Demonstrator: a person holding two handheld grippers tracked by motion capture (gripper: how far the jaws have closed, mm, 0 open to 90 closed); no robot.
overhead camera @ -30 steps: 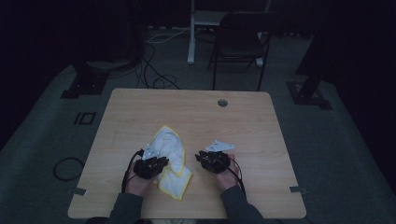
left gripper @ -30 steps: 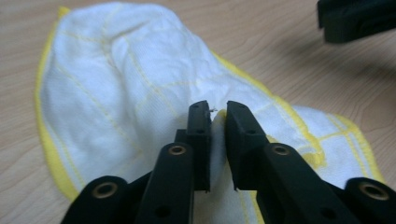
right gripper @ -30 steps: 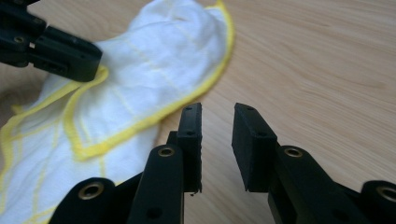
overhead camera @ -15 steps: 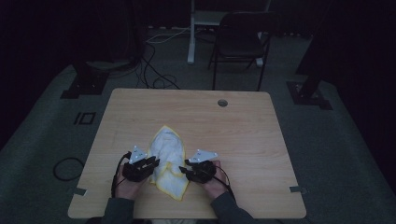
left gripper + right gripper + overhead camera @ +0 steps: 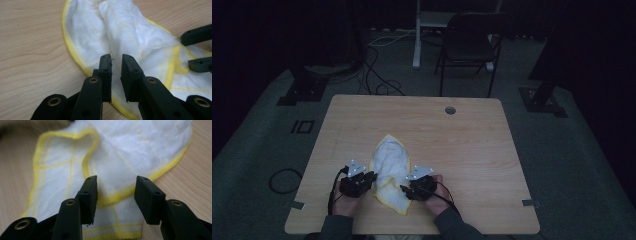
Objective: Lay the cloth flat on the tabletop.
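We hold a gripper in each hand over the near half of the table (image 5: pixel 492 150), one on either side of a white cloth (image 5: pixel 391 165) with a yellow hem. The cloth lies crumpled on the wood, a little left of centre, narrowing to a rounded tip on the far side and spreading into loose folds toward us.

Our left gripper (image 5: pixel 116 62) sits at the cloth's left edge. In the left gripper view its jaws stand over the yellow hem with only a narrow slot between them, nearly pressed together, and nothing is pinched in that slot; the cloth lies flat beneath them. We also see the tips of the other gripper's jaws at the right edge of that view, over the folded part of the cloth.

Our right gripper (image 5: pixel 116 187) is at the cloth's right side, near its closer end. In the right gripper view its jaws are spread wide, and between them runs a yellow-hemmed fold of the cloth, lying on the layer below. The jaws flank that fold without closing on it; whether the tips touch the fabric we cannot tell.

From the high view both grippers rest low, close to the table, with the cloth between them and our forearms coming in from the near edge.
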